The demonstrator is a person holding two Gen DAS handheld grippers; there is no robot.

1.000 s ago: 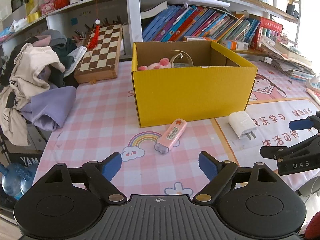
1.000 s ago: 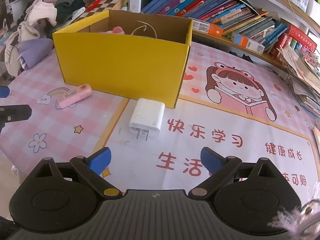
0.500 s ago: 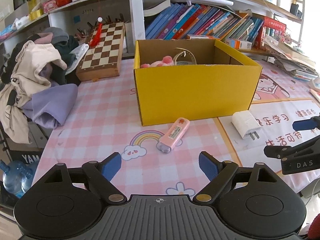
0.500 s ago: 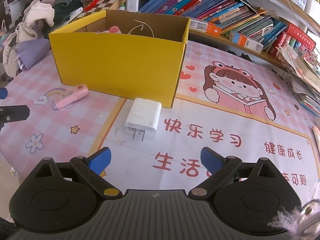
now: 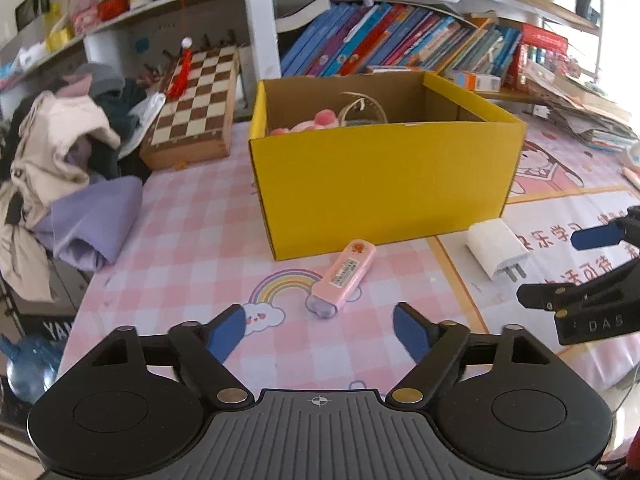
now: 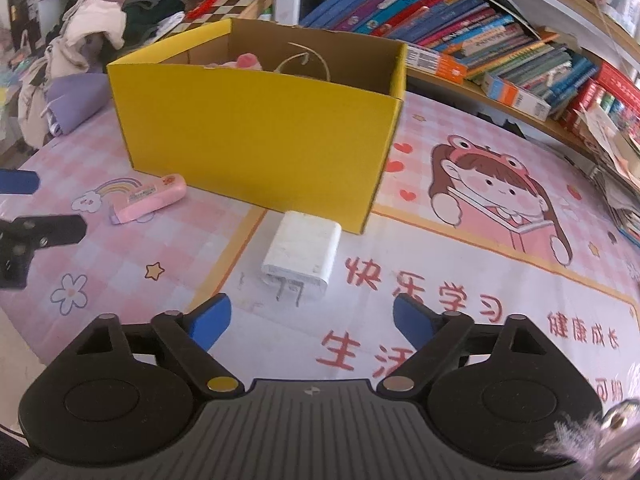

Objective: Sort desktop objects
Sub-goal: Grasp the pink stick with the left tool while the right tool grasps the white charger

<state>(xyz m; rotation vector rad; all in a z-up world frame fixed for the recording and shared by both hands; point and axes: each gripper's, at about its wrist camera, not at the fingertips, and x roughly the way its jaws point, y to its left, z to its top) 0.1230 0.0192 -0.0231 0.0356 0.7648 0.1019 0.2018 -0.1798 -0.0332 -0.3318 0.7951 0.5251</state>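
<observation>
Both wrist cameras look steeply down over the table from close range, side by side, sharing the yellow cardboard box [image 5: 384, 184] [image 6: 256, 140], pink eraser [image 5: 345, 276] [image 6: 150, 198] and white charger [image 5: 496, 250] [image 6: 302, 252].

Left gripper [image 5: 318, 332]: I have it angled downward, fingers [image 5: 224, 332] closing, nothing between them. Right gripper [image 6: 306, 320]: angled downward likewise, fingers [image 6: 412, 322] closing, nothing between; it sits beside the left.

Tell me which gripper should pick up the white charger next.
Right. The white charger lies just ahead of the right gripper, centred between its closing, empty jaws. The left gripper faces the pink eraser instead, with the charger off to its side.
</observation>
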